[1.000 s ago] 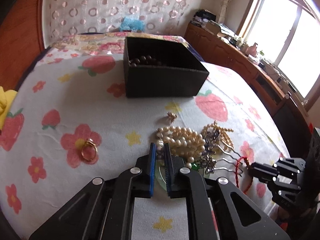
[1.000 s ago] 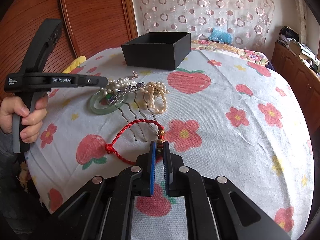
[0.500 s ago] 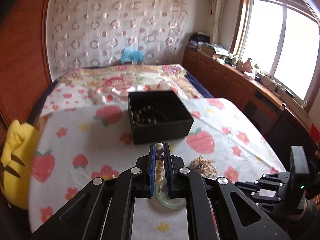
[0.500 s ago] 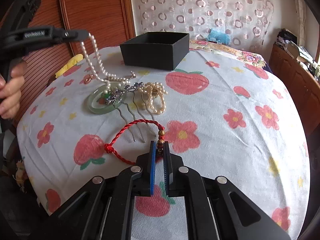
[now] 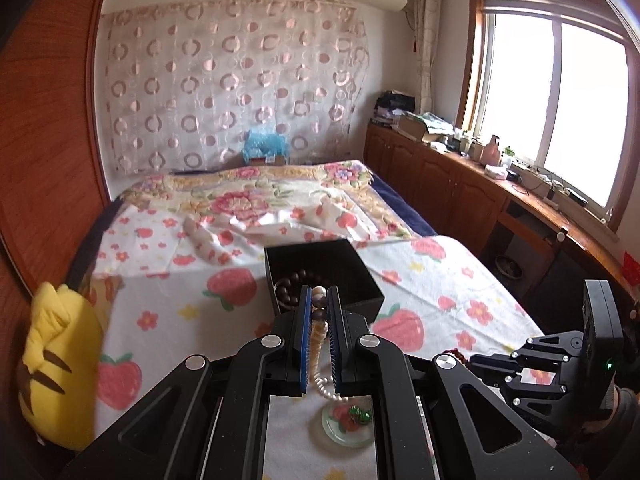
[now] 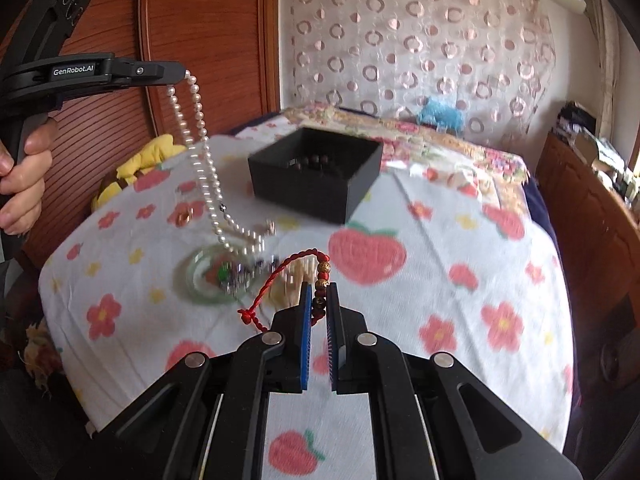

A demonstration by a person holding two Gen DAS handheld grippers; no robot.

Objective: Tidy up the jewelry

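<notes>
Only the right wrist view shows the whole pearl necklace hanging from the left gripper, jaws clamped on it, at ten o'clock of one black box. Right gripper jaws pinch one red cord bracelet; one jade bangle lies on the bed.

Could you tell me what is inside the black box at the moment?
A dark beaded bracelet lies inside the black box; its near wall hides the floor's front part.
</notes>
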